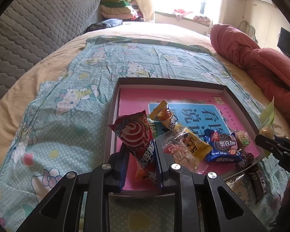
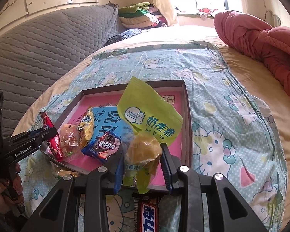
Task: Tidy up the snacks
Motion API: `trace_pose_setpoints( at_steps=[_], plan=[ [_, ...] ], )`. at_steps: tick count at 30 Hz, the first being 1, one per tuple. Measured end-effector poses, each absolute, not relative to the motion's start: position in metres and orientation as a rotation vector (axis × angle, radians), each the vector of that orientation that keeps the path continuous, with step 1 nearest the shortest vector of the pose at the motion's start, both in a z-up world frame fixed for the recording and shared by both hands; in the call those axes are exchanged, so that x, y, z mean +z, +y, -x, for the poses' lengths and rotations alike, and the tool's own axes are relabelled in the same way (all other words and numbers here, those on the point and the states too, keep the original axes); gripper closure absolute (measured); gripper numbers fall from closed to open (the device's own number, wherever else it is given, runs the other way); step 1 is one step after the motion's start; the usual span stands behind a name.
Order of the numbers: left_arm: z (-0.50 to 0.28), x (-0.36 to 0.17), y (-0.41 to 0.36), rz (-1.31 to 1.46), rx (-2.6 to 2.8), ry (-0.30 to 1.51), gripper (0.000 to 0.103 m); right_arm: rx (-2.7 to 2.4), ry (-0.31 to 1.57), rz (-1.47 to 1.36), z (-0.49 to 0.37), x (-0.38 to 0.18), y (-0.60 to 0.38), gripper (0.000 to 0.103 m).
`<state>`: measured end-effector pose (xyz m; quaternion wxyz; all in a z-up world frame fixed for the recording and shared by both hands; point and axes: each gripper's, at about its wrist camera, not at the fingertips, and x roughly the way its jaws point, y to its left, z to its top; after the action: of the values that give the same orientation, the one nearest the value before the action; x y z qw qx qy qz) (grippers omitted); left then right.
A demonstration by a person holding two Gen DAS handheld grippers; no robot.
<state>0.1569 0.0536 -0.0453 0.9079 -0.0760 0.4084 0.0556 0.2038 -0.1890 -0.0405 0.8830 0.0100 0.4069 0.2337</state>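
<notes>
A shallow grey box (image 1: 114,100) with a pink and blue bottom lies on the bed and holds several snack packets. My left gripper (image 1: 140,155) is shut on a red swirl-printed snack packet (image 1: 134,133) over the box's near left corner. My right gripper (image 2: 143,154) is shut on a green milk-snack packet (image 2: 150,114) with a yellow piece inside, above the box's (image 2: 185,104) near edge. A blue cookie packet (image 1: 222,147) and yellow packets (image 1: 193,143) lie in the box. In the right wrist view the left gripper (image 2: 48,133) shows at the left with the red packet (image 2: 52,135).
A Hello Kitty cloth (image 1: 71,100) covers the bed under the box. A dark chocolate bar (image 2: 147,214) lies on the cloth just in front of the box. A rolled red quilt (image 1: 261,61) lies at the right, a grey quilted headboard (image 1: 34,29) at the left.
</notes>
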Motion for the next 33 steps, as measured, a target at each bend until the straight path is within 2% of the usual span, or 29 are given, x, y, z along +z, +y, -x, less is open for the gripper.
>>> trace_pose_setpoints(
  at_steps=[33],
  plan=[
    [-0.159, -0.051, 0.044, 0.164, 0.033, 0.876, 0.078, 0.434, 0.89, -0.105, -0.212, -0.051, -0.203, 0.066]
  ],
)
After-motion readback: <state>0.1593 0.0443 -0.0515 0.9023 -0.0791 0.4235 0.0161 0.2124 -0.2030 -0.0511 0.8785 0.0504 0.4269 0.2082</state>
